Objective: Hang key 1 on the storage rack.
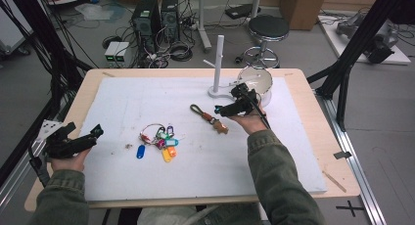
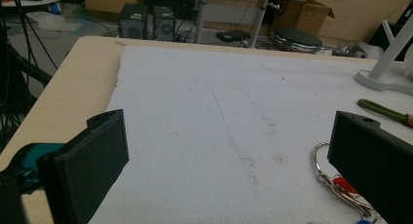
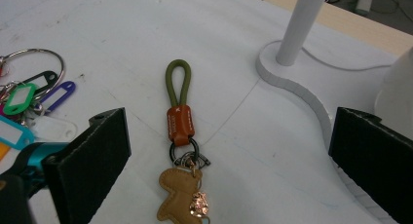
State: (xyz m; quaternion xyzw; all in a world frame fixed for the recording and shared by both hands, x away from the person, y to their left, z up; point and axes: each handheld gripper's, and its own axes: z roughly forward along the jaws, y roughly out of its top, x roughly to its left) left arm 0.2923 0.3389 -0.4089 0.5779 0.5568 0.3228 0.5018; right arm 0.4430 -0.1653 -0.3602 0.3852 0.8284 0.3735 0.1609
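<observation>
A keychain [image 3: 181, 136] with a green loop, an orange leather tab and a tan animal charm lies flat on the white mat [image 1: 205, 156], beside a white stand [image 1: 218, 68]. The right gripper [image 1: 219, 110] hovers over it, jaws spread wide. The left gripper [image 1: 97, 132] rests open near a bunch of coloured key tags [image 1: 161, 141].

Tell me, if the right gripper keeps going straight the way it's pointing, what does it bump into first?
Probably the keychain. It lies on the white mat right between the open jaws of the right gripper, its tan charm nearest and green loop farther on. How high the jaws sit above it is hard to tell.
</observation>
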